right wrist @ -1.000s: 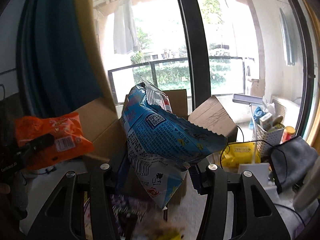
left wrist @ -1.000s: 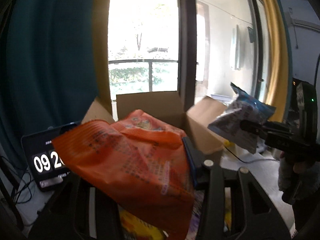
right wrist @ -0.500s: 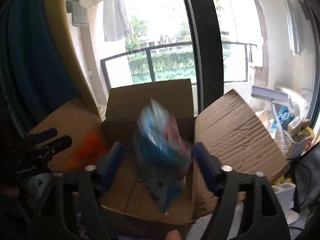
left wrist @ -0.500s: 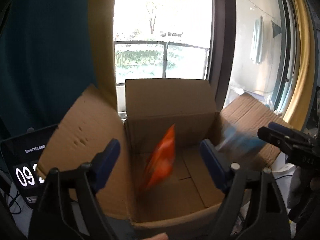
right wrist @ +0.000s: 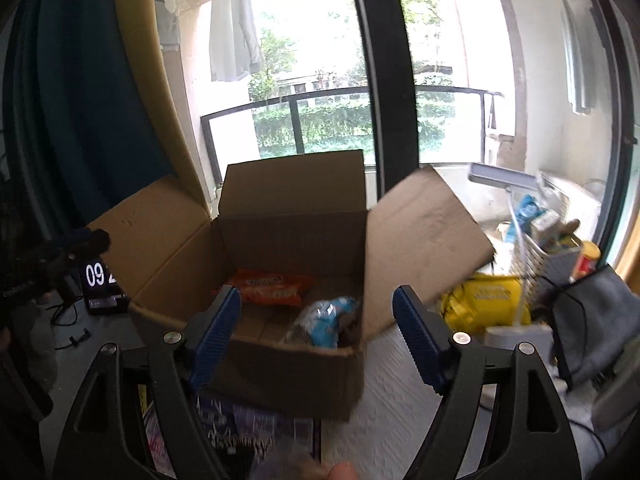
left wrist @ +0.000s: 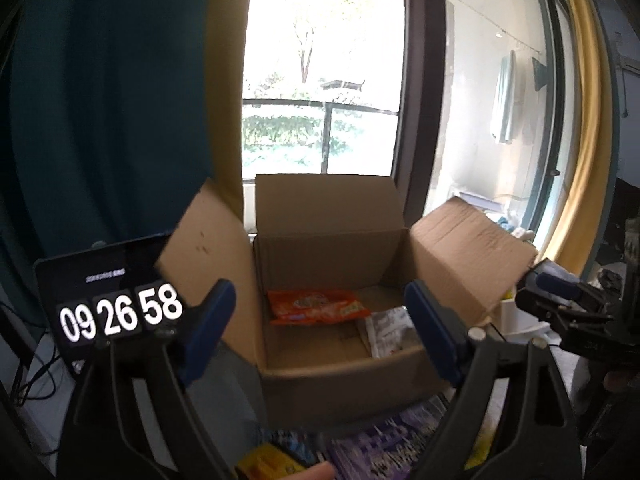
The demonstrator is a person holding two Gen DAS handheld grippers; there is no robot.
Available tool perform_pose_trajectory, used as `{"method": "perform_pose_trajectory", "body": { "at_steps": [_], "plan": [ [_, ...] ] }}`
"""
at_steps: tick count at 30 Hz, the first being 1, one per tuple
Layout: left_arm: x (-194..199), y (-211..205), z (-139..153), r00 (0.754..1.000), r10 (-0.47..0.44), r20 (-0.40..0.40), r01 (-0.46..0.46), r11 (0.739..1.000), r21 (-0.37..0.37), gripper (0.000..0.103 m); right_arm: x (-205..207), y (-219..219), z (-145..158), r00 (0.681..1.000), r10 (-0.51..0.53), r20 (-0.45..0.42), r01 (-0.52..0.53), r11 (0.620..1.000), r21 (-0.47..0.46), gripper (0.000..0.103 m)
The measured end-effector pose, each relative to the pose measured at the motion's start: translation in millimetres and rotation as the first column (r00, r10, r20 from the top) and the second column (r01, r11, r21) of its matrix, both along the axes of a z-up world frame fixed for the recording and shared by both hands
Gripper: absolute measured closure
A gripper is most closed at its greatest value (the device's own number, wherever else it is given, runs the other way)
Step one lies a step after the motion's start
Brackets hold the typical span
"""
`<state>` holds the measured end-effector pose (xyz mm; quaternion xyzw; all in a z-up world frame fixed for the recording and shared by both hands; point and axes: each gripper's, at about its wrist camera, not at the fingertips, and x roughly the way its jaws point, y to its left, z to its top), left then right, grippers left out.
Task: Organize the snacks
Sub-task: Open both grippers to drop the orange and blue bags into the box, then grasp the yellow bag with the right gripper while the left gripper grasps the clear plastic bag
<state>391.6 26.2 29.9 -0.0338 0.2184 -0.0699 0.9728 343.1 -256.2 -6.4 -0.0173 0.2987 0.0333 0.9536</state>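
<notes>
An open cardboard box stands in front of both grippers, flaps spread. An orange snack bag lies flat on its floor at the back left. A blue snack bag lies at the right, showing its silver back in the left wrist view. My left gripper hovers before the box, its jaws opening with nothing between them. My right gripper is open and holds nothing. Each gripper also shows at the edge of the other's view, right gripper and left gripper.
A tablet clock stands left of the box. Purple snack packs lie in front of it. To the right are a yellow bag, a white basket of items and a grey cloth.
Both grippers opened and let go of their bags. The orange and blue bags fell into the box and now lie on its floor.
</notes>
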Motion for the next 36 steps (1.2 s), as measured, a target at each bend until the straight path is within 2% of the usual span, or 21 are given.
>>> {"method": "perform_pose_trajectory", "body": {
  "at_steps": [9, 15, 24, 36],
  "plan": [
    [-81.9, -8.6, -4.0, 1.0, 0.006, -0.02, -0.006, 1.0, 0.016, 0.014, -59.1, -14.3, -0.6, 1.0, -0.002, -0.005, 0.002, 1.0, 0.001, 0.022],
    [-131.2, -1.9, -26.8, 0.995, 0.049, -0.085, -0.048, 0.999, 0.011, 0.014, -98.9, -23.1, -17.5, 0.999, 0.022, -0.035, -0.022, 1.0, -0.006, 0.022],
    [-186.0, 3.4, -72.1, 0.972, 0.092, -0.218, -0.104, 0.994, -0.043, 0.014, -142.2, -39.3, -40.6, 0.997, 0.019, -0.077, -0.018, 1.0, 0.018, 0.022],
    [-242.3, -9.2, -121.1, 0.931, 0.064, -0.36, -0.079, 0.996, -0.027, 0.014, -173.7, -58.0, -75.6, 0.989, -0.05, -0.138, 0.06, 0.996, 0.07, 0.022]
  ]
}}
